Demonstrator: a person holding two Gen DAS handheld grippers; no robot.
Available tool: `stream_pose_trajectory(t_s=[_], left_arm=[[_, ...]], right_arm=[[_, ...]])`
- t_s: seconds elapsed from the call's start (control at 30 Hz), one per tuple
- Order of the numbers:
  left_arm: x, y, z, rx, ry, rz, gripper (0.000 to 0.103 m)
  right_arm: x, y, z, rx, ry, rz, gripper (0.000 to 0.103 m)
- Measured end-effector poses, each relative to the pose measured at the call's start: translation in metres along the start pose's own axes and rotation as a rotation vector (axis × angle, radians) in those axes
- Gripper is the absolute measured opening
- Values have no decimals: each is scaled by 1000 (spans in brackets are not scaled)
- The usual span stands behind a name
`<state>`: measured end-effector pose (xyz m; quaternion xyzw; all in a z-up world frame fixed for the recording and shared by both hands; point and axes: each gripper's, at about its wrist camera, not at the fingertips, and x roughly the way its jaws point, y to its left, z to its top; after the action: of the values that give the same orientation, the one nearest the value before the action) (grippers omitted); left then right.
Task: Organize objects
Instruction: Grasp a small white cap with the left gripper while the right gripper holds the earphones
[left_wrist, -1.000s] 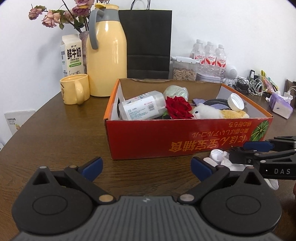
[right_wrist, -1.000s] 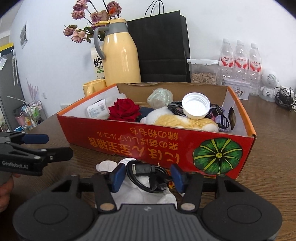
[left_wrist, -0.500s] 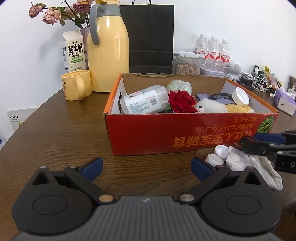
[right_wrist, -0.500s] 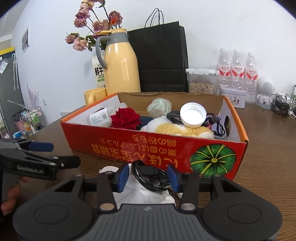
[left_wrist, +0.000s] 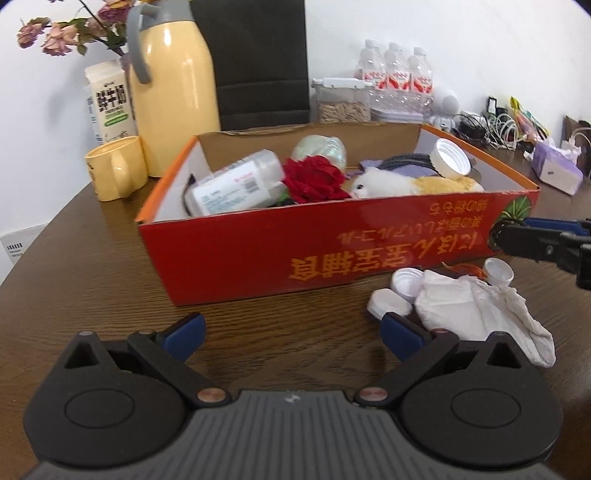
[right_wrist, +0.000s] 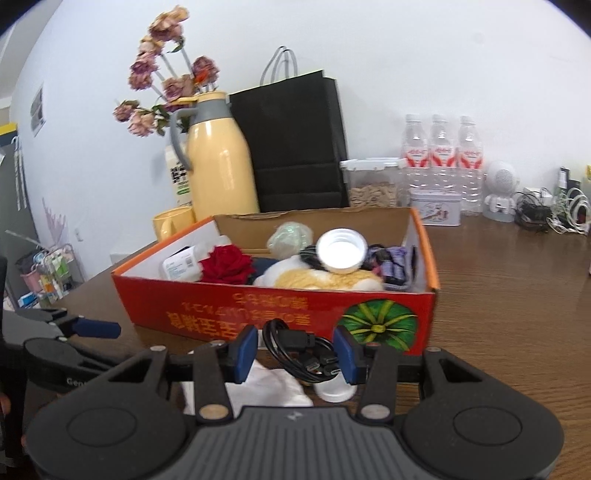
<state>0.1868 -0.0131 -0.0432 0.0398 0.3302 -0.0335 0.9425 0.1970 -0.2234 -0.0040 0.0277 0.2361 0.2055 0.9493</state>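
Right gripper (right_wrist: 295, 352) clamps coiled black cable (right_wrist: 301, 356), lifted just before red box (right_wrist: 280, 314). Left gripper (left_wrist: 291, 334) spread, empty. Risk: dangling loops snag your box wall; loose coil slips out.

Box (right_wrist: 280, 314) lettering blurred in right wrist view, unreadable. White cloth (right_wrist: 266, 384) and cap (right_wrist: 334, 393) partly hidden behind right tool (right_wrist: 297, 349). Right tool cut off by frame edge beside box in left view.
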Motion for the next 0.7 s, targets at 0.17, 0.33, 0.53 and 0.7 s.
stream_pose_trajectory(t_s=[0.17, 0.33, 0.53, 0.7], left_arm=[[5, -8, 2, 18, 12, -13, 103], [11, -15, 6, 30, 17, -24, 103], [13, -29, 10, 71, -10, -68, 90], [9, -32, 8, 79, -16, -170, 29]], right_arm=[[-4, -13, -1, 24, 1, -35, 44], [-5, -14, -2, 27, -4, -34, 44], [-4, -13, -3, 23, -4, -31, 44], [-4, -11, -3, 18, 1, -27, 44]])
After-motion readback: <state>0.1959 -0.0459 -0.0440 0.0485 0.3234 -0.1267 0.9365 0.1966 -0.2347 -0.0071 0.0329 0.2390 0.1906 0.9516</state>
